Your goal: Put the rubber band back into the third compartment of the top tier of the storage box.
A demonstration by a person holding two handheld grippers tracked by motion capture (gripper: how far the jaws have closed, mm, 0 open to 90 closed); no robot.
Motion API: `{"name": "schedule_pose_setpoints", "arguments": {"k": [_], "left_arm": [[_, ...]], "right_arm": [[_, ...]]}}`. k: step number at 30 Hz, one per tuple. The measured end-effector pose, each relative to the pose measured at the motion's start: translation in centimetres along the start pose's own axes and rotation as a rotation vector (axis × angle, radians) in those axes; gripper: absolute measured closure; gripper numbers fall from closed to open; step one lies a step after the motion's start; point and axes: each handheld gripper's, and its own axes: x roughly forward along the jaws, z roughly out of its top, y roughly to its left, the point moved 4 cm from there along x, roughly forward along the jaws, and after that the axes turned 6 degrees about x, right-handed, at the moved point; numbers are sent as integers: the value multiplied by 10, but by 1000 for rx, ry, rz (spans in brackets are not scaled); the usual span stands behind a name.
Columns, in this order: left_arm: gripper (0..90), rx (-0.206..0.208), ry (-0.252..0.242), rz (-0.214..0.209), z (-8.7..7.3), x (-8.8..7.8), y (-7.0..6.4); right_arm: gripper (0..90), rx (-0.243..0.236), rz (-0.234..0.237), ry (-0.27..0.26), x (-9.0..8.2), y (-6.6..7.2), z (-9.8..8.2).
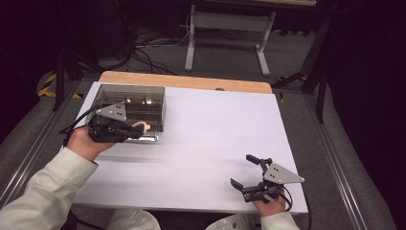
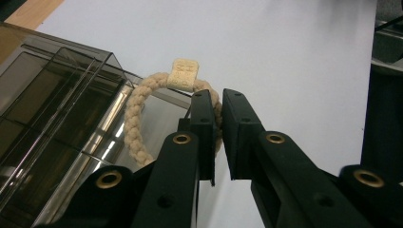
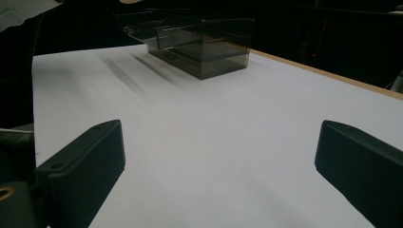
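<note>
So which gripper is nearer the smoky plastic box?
Left. The left gripper is at the smoky plastic box, shut on a braided cord ring; the right gripper rests open, far across the table.

Dim room, bright white tabletop (image 1: 210, 139), soft blurred shadows.

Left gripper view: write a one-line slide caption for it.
Left gripper fingers pinch a braided cord ring beside a smoky clear box.

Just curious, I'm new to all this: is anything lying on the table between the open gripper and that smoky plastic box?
No. In the right gripper view, bare white table stretches from the right gripper to the box.
</note>
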Motion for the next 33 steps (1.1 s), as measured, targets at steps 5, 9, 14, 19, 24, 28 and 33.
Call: {"name": "schedule_pose_setpoints", "arguments": {"k": [5, 9, 14, 19, 24, 28, 33], "left_arm": [[837, -12, -3, -10, 1, 5, 5], [837, -26, -8, -10, 2, 9, 10], [836, -43, -3, -9, 2, 15, 18], [836, -60, -2, -3, 1, 21, 25], [836, -71, -3, -3, 1, 24, 28], [836, -77, 10, -18, -1, 27, 29], [835, -89, 22, -33, -2, 29, 30]], "right_arm": [[34, -1, -1, 0, 0, 0, 0], [34, 0, 0, -2, 0, 0, 0], [34, -1, 1, 1, 0, 0, 0], [34, 1, 2, -1, 0, 0, 0], [34, 1, 2, 1, 0, 0, 0], [34, 4, 2, 4, 0, 0, 0], [34, 4, 2, 3, 0, 0, 0]]}}
